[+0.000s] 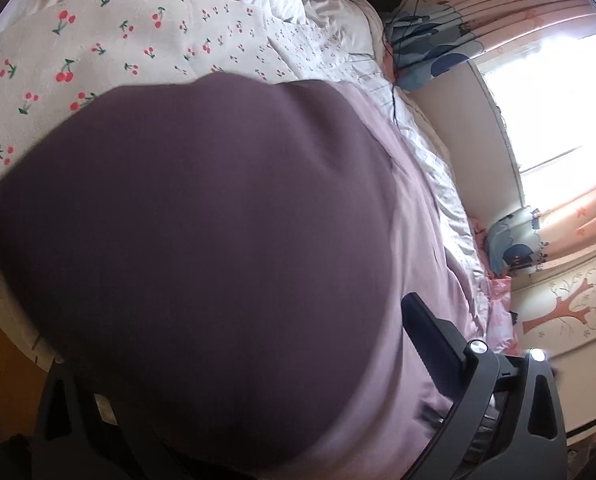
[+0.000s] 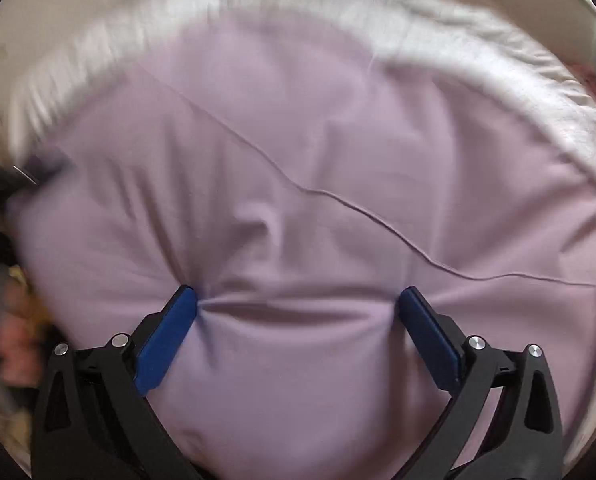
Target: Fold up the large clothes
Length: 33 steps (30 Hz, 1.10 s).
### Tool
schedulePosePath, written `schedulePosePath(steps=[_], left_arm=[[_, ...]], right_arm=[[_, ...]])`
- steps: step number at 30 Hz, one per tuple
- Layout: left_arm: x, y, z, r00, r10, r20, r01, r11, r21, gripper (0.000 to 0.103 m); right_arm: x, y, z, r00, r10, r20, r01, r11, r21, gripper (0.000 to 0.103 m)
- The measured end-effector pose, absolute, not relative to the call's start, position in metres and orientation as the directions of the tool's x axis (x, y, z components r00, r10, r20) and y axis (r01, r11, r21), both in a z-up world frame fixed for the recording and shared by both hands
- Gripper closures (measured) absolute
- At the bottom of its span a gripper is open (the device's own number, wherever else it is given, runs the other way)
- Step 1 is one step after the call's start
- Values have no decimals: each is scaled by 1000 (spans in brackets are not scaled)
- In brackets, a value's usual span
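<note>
Up close, the right claw (image 2: 296,300) stands wide, its blue fingertips (image 2: 186,300) pressing into the lilac garment (image 2: 298,160), which puckers into a ridge between them. That garment lies spread over the bed (image 2: 537,92). Whether the left claw (image 1: 258,320) is wide or narrow cannot be told: a dark fold of the garment drapes across it, hiding one finger. Beyond the garment lies a cherry-print blanket (image 1: 138,40); farther off hang pink curtains (image 1: 537,12).
</note>
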<state>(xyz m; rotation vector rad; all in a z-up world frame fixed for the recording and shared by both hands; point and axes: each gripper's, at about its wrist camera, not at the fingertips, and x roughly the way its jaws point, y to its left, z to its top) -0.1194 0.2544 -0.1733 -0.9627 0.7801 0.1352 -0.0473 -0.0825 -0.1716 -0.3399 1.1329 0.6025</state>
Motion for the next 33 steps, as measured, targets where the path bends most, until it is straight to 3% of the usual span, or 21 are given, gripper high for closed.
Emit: schedulePosePath(steps=[4,7,10,13,15,21,23,29,33], left_arm=[[-125,261,-182,737,-260,-624,-426,539,-727,6],[-125,260,-184,735,-263,-625,-428,536,-728,6],[-128,259,-185,740,-262,-619,-421,536,-731,6],[-129,259,-187,746,-270,-608,-412,529,-741,6],[-134,260,-191,740,-273,-615,-419,528,-739,6],[-140,262,-196,741,-297,-602,-415,503,-759,6],[-143,261,-197,741,-301,-600,-415,497,-762,6],[-148,259,-198,738,-300,-605,-421,496,-760,6],[-152,256,-197,732,-287,-617,-433,503,-748,6]], right_arm=[[-23,-92,-126,362,413,-836,-574,805,150,6],[20,-87,-111,440,379,-814,-501,856,128,6],[71,-78,-134,420,340,-841,-424,893,149,6],[101,-66,-187,295,289,-911,-398,904,158,6],[103,-66,-180,297,290,-910,-408,900,153,6],[30,-136,-123,293,569,-768,-454,790,412,6],[-5,-181,-109,354,584,-730,-406,799,443,6],[-106,-369,-110,553,497,-669,-36,816,577,6],[-150,-424,-161,524,611,-594,95,651,753,6]])
